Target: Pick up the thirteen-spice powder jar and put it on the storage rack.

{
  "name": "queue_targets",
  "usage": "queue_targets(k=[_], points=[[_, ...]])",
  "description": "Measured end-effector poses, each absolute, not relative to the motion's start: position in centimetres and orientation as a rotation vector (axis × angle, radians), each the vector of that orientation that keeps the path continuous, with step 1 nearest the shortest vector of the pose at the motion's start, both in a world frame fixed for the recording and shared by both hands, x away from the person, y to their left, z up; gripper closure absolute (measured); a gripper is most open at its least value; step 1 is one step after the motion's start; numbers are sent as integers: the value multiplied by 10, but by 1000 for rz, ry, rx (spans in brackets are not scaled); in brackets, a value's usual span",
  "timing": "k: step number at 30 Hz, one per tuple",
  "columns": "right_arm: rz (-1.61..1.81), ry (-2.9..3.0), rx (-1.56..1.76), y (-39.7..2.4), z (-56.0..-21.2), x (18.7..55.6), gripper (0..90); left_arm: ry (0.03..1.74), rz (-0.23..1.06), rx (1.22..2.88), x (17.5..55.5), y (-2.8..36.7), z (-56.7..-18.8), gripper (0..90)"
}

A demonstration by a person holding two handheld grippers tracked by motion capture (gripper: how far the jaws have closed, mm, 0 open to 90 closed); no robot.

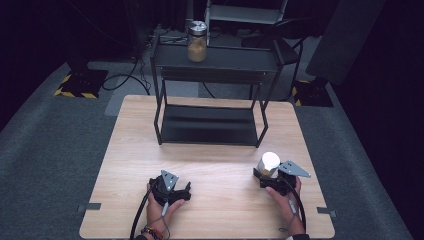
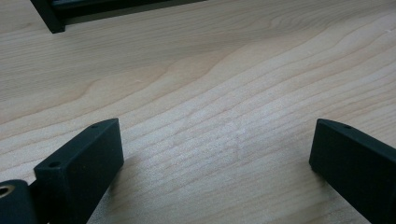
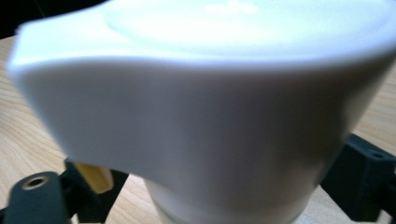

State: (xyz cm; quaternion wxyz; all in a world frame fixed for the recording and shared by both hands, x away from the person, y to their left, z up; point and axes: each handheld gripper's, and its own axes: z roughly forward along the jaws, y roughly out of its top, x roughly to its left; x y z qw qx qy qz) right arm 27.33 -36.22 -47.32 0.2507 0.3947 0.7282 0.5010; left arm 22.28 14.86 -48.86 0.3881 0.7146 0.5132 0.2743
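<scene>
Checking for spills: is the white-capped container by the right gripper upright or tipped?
Upright: the white-capped container stands on the table, cap facing up, between the right gripper's jaws.

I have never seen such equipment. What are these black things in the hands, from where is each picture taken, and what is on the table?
A person holds a hand-held tool with two black jaws in each hand. The high view looks down on a wooden table. There the left tool rests low over bare wood, its jaws apart with nothing between them. The right tool has a white-capped container between its jaws; how firmly they press on it I cannot tell. Each of the other two pictures comes from a camera riding on one tool. Farther back stands a black metal shelf. A jar with brown contents stands on its top.
</scene>
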Motion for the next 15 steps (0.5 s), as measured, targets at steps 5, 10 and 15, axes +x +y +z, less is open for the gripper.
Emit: queue_targets(k=[5,10,15], points=[[1386,1979,1034,-366,-475,275,262,1305,697,1818,223,149,-489,22],[1374,1976,1028,-364,-475,275,281,1303,696,1819,223,149,-489,22],[1352,1970,1027,-361,-474,273,297,1302,696,1819,223,149,-489,23]])
